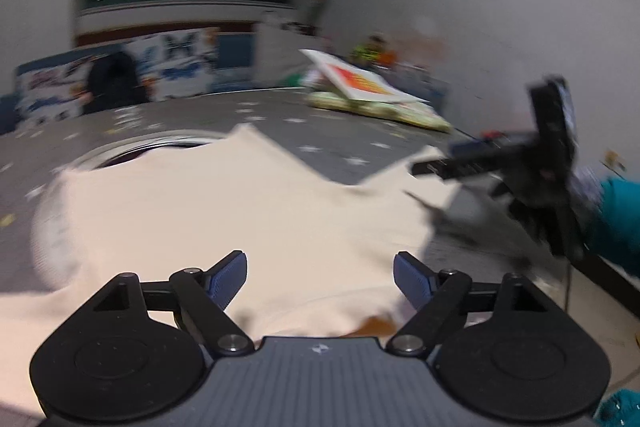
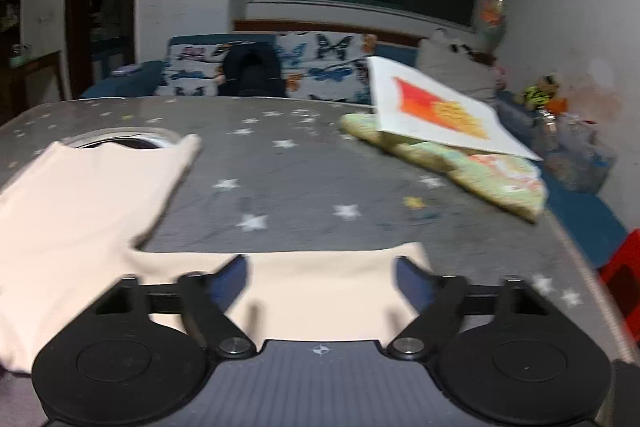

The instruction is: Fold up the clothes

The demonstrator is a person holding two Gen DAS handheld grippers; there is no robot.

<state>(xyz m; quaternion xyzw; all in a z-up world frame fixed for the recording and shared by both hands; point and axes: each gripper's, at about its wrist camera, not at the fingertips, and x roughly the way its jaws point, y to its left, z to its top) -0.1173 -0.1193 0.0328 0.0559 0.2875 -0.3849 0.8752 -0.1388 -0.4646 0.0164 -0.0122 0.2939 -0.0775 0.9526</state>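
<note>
Cream garment (image 1: 224,211) spread on the star-print table (image 2: 304,171), near side. Left gripper (image 1: 320,279) and right gripper (image 2: 320,279) both stand wide, empty, just above the cloth. Soft, light, limp fabric: best pinched at hem corners or sleeve ends. No legible writing.

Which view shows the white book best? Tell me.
The right wrist view: the white book sits large and fairly sharp on a folded cloth. The left wrist view shows it smaller, farther off and blurred.
</note>
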